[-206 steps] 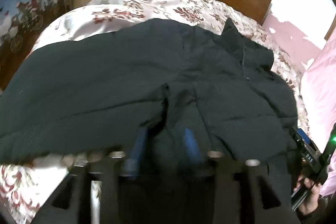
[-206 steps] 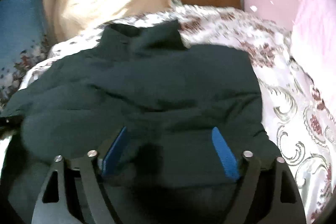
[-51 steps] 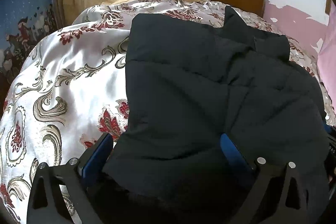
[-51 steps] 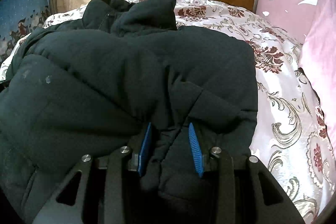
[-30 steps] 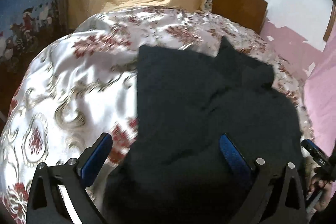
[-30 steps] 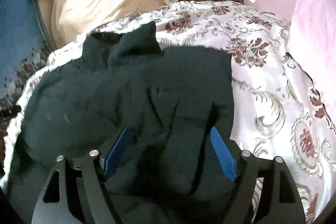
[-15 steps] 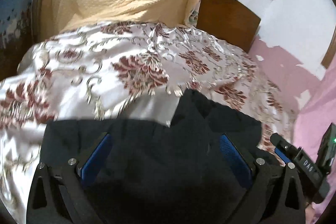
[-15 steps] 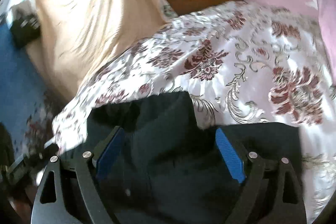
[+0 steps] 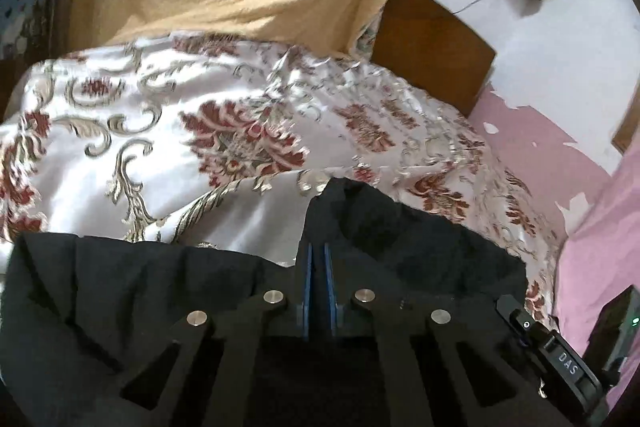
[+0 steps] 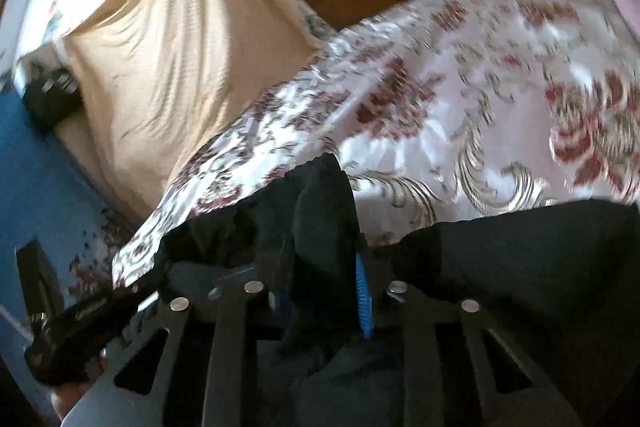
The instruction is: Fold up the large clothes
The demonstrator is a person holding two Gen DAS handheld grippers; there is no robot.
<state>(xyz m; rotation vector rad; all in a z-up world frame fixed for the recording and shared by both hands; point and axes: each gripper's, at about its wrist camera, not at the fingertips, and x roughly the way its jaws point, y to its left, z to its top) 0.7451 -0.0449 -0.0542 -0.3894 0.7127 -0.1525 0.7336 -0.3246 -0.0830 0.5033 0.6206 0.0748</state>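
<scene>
Both grippers, left [image 9: 317, 269] and right [image 10: 320, 267], are clamped on the jacket [image 9: 400, 239] collar at 6 o'clock on the bed [image 9: 180, 147]; even tension should be kept.

bedroom | floral bedspread [image 9: 168, 131] | wooden headboard [image 9: 432, 43] | pink wall [image 9: 532, 131]
</scene>
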